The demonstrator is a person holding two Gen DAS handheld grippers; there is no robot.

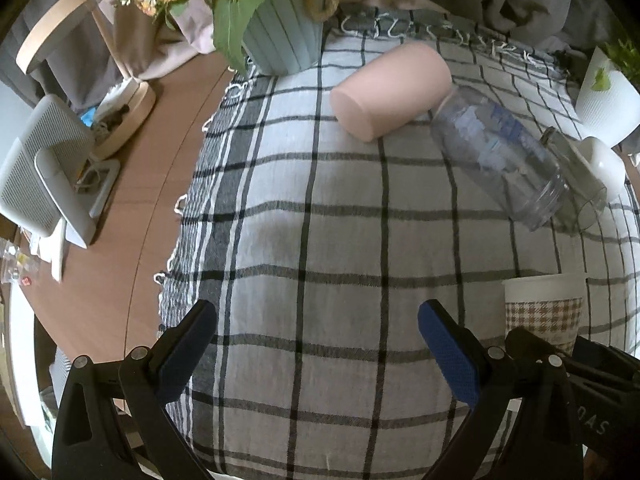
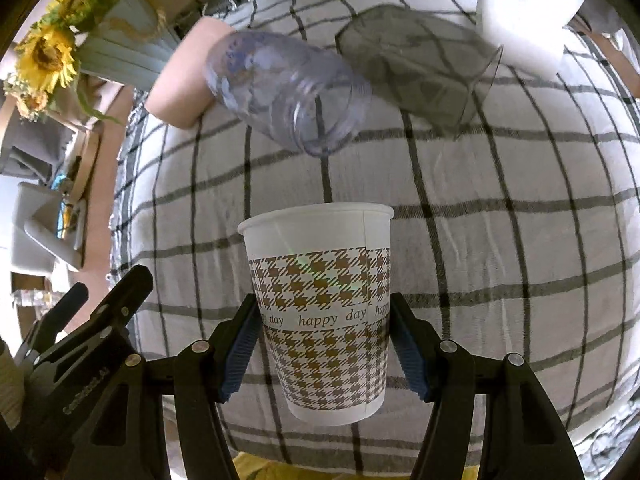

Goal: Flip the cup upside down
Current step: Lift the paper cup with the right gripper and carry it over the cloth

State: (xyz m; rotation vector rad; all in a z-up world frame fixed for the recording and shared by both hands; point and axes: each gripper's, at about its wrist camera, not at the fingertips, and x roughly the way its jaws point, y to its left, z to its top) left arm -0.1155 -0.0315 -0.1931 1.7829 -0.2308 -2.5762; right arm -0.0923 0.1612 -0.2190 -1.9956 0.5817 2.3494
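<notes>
A white paper cup [image 2: 320,304] with a brown houndstooth band and the words "happy day" stands upright, mouth up, between the blue pads of my right gripper [image 2: 326,344]. The pads press its sides and it hangs a little above the checked cloth. The same cup [image 1: 544,312] shows at the lower right of the left wrist view, with the right gripper's black frame in front of it. My left gripper [image 1: 316,332] is open and empty over the cloth, to the left of the cup.
On the checked tablecloth [image 1: 320,240] lie a pink cup [image 1: 388,92], a clear plastic jar [image 1: 500,160] and a clear glass [image 1: 576,184], all on their sides. A flower vase [image 1: 280,36] stands at the back. A white pot [image 1: 608,96] stands at the right.
</notes>
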